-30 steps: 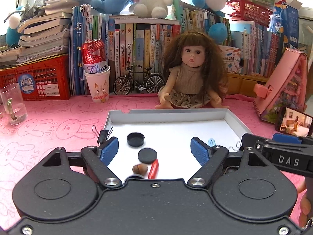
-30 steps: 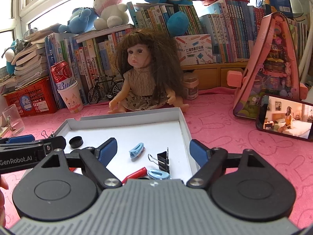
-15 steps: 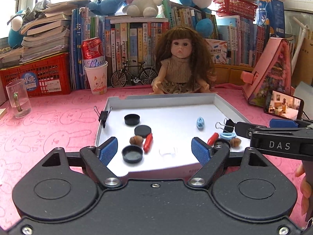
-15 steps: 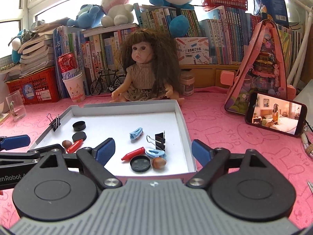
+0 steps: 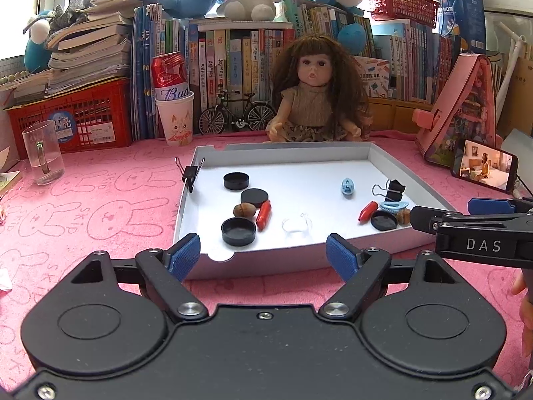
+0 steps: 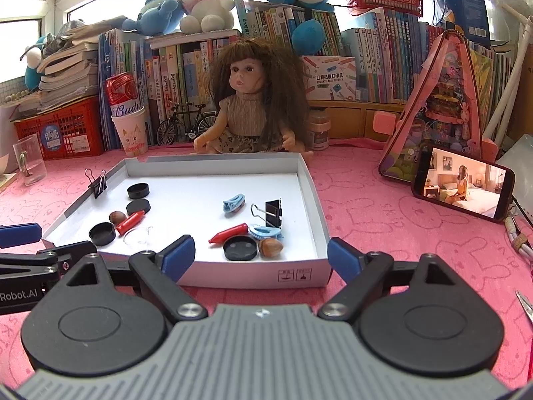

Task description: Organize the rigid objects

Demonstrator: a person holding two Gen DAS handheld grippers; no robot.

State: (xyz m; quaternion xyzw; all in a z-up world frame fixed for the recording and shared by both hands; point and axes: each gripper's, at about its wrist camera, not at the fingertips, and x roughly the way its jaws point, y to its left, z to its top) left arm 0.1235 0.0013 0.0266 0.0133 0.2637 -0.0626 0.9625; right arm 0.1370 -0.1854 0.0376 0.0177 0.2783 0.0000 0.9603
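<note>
Left wrist view
Surface: pink cloth (image 5: 100,200) printed with rabbits and "SKIP" is seen under a white tray (image 5: 404,180).
Background: books, plush toys, a doll (image 5: 316,100) and a can (image 5: 170,76) lettered "Bud" in a paper cup.
Left gripper (image 5: 263,255): held wide open, nothing gripped, before the tray's near wall.
Tray contents: black caps, nuts, red crayons, blue clips, a binder clip (image 5: 393,190).
Other tool: "DAS" is read on the right gripper (image 5: 483,230).

Right wrist view
Right gripper (image 6: 261,253): spread wide, nothing held, at the tray's (image 6: 309,180) near edge.
Writing: "Robot.AI" is read on the left gripper (image 6: 23,266); symbols on the tray wall are too small to read.
Side: a phone (image 6: 463,186) showing video.
</note>
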